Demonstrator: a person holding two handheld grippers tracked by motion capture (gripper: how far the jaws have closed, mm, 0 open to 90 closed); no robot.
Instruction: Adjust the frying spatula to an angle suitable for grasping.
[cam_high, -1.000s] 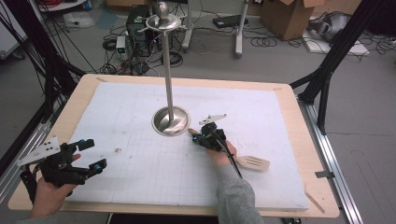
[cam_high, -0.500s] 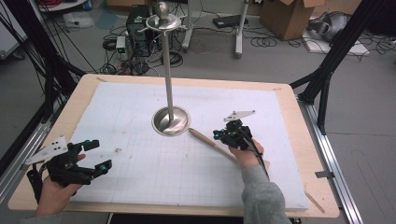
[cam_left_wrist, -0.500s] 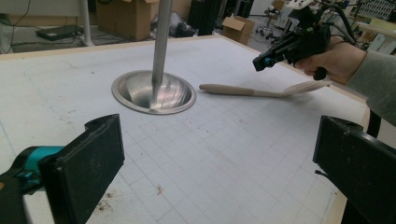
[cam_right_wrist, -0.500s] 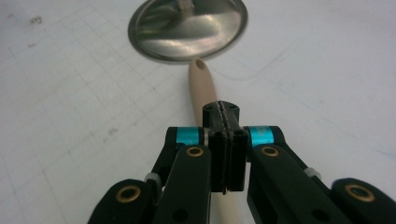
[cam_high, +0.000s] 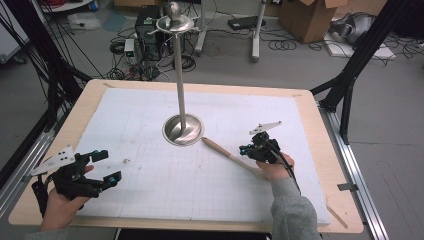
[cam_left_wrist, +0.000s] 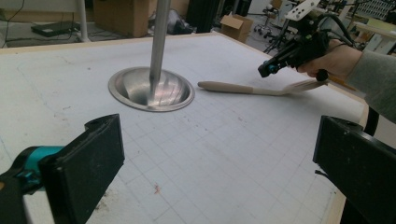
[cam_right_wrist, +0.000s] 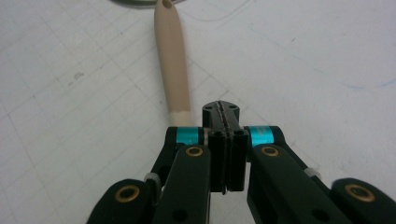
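Nowhere can we read any writing. We count one steel stand (cam_high: 182, 131), one wooden spatula (cam_high: 231, 156); left gripper (cam_high: 102, 166) spread apart, right gripper (cam_high: 246, 149) pressed together, empty.

My right gripper (cam_high: 248, 149) has swung away from the steel stand base (cam_high: 183, 130), out toward the table's right side, and the beige spatula (cam_high: 232, 158) has turned with it, so its handle tip now lies just beside that base. My left gripper (cam_high: 107, 166) has edged slightly nearer the base.
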